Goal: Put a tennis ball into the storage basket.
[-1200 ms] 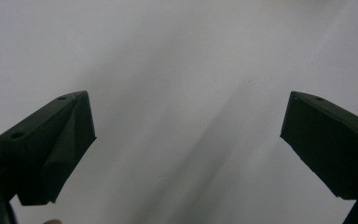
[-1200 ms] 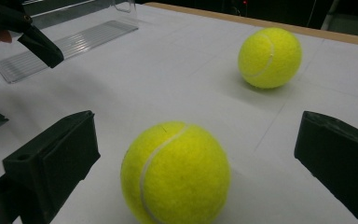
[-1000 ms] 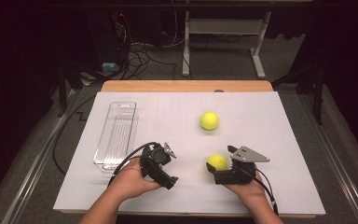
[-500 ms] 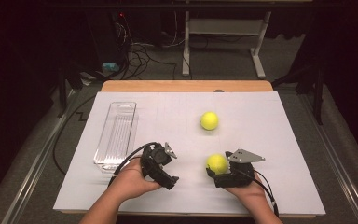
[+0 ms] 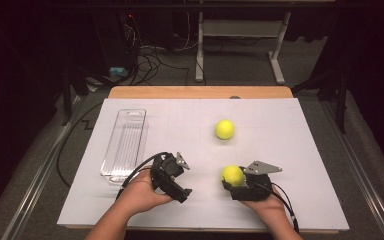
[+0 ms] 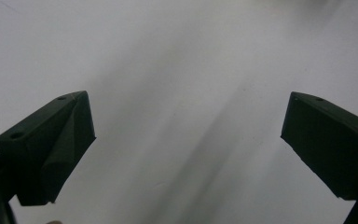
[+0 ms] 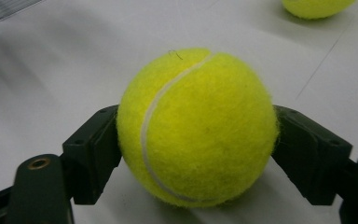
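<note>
Now — right claw (image 5: 231,181) has just been closing and is clenched on a tennis ball (image 7: 196,126), jaws pressed to both its sides, the ball low on the white surface (image 5: 290,165) near the front edge. Second tennis ball (image 5: 224,129) sits well apart, farther back. Left claw (image 5: 177,176) released — jaws wide, nothing between them. Clear plastic tray (image 5: 125,142) lies at left.

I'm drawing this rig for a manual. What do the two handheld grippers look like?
Both are black. The left gripper and right gripper each carry a grey three-cornered plate on top and trail a black cable. Up close, the blocky jaws are matte black with small round holes. The forearms are bare, with no sleeves in sight.
</note>
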Motion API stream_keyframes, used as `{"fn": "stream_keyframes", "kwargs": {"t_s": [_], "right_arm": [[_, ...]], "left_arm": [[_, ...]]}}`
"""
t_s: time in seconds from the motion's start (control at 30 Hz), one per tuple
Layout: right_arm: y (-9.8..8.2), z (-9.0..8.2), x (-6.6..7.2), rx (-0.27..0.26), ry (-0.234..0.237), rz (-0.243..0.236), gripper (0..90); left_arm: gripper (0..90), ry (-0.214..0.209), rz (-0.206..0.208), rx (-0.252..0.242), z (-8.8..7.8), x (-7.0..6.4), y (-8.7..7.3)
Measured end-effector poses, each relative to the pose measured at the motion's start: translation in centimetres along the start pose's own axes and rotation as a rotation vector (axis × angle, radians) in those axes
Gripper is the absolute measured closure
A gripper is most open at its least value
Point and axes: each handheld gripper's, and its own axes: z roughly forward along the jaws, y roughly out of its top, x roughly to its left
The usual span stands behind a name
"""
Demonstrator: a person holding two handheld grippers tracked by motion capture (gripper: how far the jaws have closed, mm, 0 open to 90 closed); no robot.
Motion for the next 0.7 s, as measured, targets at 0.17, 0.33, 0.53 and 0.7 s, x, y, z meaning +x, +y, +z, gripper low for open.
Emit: {"fn": "stream_keyframes", "kwargs": {"t_s": [0.17, 0.33, 0.53, 0.7], "right_arm": [[0.00, -0.01, 0.05, 0.004, 0.006, 0.000, 25.1], [0.01, 0.00, 0.10, 0.001, 0.003, -0.002, 26.0], [0.04, -0.02, 0.16, -0.008, 0.000, -0.004, 26.4], [0.15, -0.18, 0.31, -0.030, 0.001, -0.010, 26.5]], "left_arm": [[3.4, 0.001, 0.000, -0.002, 0.01, 0.01, -0.02], [3.4, 0.004, 0.001, 0.005, 0.09, 0.01, 0.00], [3.4, 0.006, 0.002, 0.004, 0.13, -0.02, 0.01], [3.4, 0.004, 0.003, -0.002, 0.06, 0.02, -0.02]]}}
